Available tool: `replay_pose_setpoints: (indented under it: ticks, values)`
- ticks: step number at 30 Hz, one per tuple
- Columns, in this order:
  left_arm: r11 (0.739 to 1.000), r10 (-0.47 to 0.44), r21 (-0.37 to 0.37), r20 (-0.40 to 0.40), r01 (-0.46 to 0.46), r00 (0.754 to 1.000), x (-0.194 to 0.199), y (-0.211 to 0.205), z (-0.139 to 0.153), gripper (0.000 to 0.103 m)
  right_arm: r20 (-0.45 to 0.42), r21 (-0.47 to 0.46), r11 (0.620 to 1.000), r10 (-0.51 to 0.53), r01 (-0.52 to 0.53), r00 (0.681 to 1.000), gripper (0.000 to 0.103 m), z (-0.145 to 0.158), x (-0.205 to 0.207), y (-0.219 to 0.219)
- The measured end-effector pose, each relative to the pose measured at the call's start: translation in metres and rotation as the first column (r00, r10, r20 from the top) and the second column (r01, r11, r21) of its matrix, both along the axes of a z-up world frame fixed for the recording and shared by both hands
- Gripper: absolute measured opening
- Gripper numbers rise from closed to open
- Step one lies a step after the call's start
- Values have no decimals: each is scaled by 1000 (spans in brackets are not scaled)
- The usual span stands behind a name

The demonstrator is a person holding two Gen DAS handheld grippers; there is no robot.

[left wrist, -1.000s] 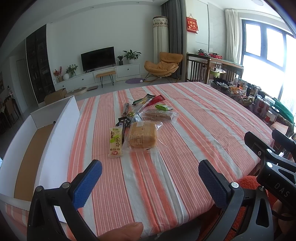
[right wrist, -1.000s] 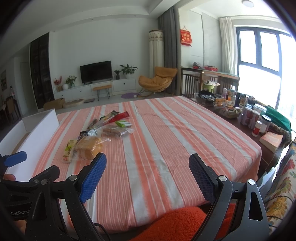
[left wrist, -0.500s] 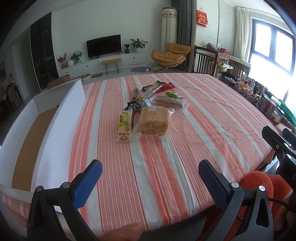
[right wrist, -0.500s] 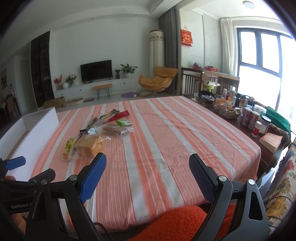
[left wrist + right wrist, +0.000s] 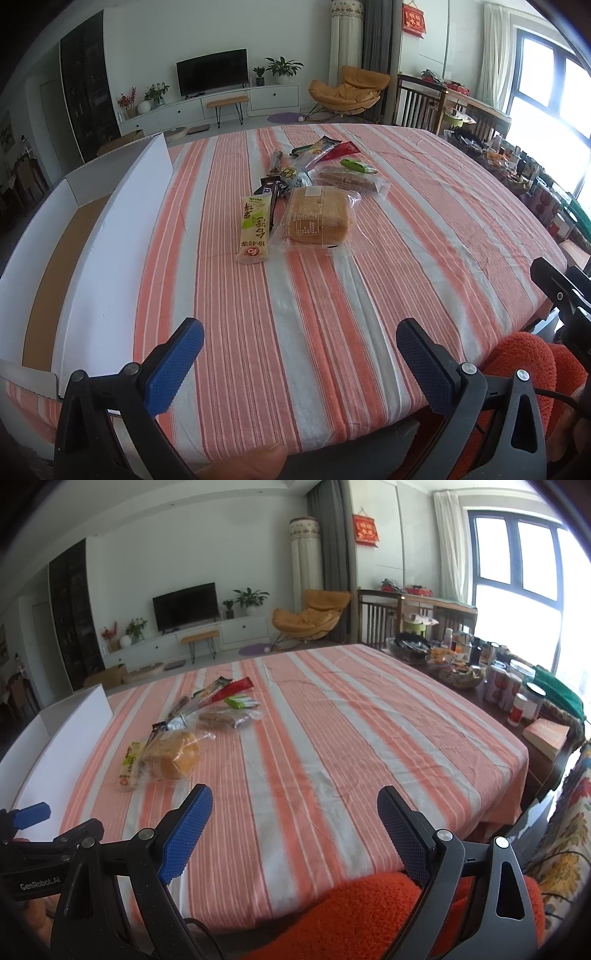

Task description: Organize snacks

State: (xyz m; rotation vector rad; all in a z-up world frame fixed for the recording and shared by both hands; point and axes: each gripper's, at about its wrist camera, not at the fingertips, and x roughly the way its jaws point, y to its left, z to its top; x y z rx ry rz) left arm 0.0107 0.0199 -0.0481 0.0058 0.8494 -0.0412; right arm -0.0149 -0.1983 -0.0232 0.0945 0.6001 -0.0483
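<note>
A pile of snacks lies mid-table on the striped cloth (image 5: 314, 314): a bagged bread loaf (image 5: 318, 218), a yellow-green packet (image 5: 255, 229), a clear pack of brown cakes (image 5: 349, 179), a small green packet (image 5: 356, 165), a red stick (image 5: 341, 150) and dark bars (image 5: 275, 164). The loaf (image 5: 173, 757) and packet (image 5: 130, 766) also show in the right wrist view. My left gripper (image 5: 299, 363) is open and empty, well short of the pile. My right gripper (image 5: 295, 834) is open and empty at the near table edge.
An open white cardboard box (image 5: 114, 229) with a brown floor stands along the table's left side. A side table with jars, bowls and a book (image 5: 546, 734) stands to the right. An orange fuzzy cushion (image 5: 362, 915) lies below the near edge.
The left gripper has moved forward and tilted down toward the snack pile, which now looks nearer. The right gripper has barely moved. Both stay open.
</note>
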Motion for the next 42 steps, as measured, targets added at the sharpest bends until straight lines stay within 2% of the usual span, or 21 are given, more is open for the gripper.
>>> replay_pose_setpoints:
  ticks: [17,24,27,30,33,37,42]
  values:
    - [996,50,74,-144,-39,988,27,14,-44,103,-71,-8,1000,-22,22,997,93,-12,5,-2]
    - [984,85,171,-198,-51,976,56,27,-80,103,-87,-3,1000,-24,24,996,93,-15,7,-2]
    - [990,108,116,-207,-85,972,64,42,-87,103,-93,0,1000,-21,21,995,93,-16,8,-2]
    - [995,103,16,-219,-102,970,68,59,-91,103,-110,9,1000,-15,16,994,93,-18,14,-2]
    - [994,106,15,-195,-105,975,69,66,-92,103,-146,44,998,42,-36,988,93,-18,31,8]
    - [996,93,16,-177,-92,980,72,65,-92,103,-174,87,982,178,-165,969,93,-9,68,37]
    - [997,75,16,-141,-74,987,68,63,-91,103,-287,147,956,287,-254,914,93,-13,140,84]
